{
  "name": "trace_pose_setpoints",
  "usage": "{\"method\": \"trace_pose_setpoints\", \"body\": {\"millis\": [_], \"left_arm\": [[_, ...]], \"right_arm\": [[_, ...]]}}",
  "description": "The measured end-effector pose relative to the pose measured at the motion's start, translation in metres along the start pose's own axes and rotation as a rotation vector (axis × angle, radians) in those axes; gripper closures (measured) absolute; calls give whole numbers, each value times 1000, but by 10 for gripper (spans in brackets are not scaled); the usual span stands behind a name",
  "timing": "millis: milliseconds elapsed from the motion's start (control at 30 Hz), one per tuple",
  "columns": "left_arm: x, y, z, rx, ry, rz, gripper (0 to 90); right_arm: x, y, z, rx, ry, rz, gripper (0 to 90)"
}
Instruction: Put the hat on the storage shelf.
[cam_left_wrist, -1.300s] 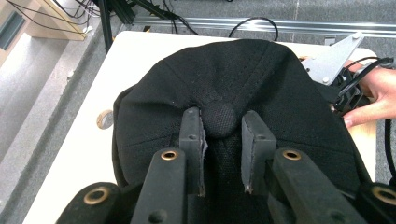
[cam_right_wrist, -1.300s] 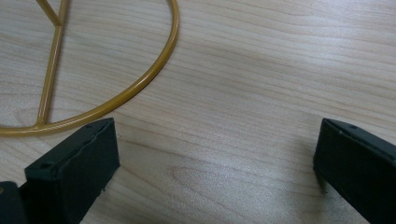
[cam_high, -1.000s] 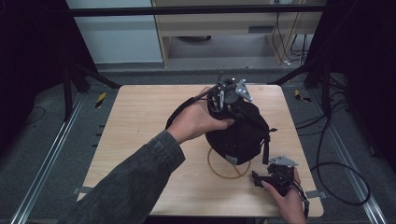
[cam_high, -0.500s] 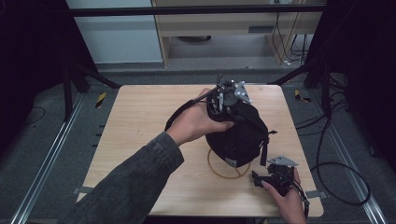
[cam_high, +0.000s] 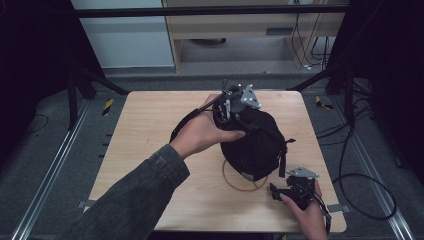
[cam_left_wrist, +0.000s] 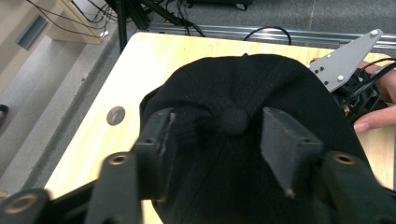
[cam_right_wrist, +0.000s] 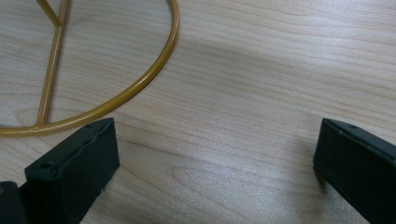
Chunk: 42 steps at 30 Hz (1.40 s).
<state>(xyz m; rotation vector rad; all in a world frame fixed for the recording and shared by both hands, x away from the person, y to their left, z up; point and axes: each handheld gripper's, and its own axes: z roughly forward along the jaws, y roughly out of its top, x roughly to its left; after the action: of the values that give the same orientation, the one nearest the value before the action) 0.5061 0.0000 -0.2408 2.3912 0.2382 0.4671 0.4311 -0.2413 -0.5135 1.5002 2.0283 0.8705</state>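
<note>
Now we spread our left hand-held gripper, its jaws just opening off the black cap, seated on its gold stand; our right hand-held gripper rests released on the worktop.

Table: we see a light wooden top in the middle of the high view, bare across its left half.
Hole: we see a small round one in the top, left in the left gripper view.
Ring: we see a gold wire base resting on the top, lower centre-right.
Cap: we see it black, above the ring.
</note>
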Motion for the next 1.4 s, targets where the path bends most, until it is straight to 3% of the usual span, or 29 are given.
{"method": "trace_pose_setpoints", "body": {"millis": [233, 400, 900, 1133, 1400], "left_arm": [[-6, -4, -6, -22, 12, -7, 205], [-10, -7, -9, -39, 0, -8, 117], [-25, -26, -20, -71, -41, 17, 61], [-31, -36, -28, -95, -43, 7, 53], [-33, -50, -34, -116, -45, -39, 48]], "right_arm": [[0, 0, 0, 0, 0, -1, 4], [0, 0, 0, 0, 0, -1, 4], [0, 0, 0, 1, 0, -1, 4], [0, 0, 0, 1, 0, -1, 4], [0, 0, 0, 1, 0, -1, 4]]}}
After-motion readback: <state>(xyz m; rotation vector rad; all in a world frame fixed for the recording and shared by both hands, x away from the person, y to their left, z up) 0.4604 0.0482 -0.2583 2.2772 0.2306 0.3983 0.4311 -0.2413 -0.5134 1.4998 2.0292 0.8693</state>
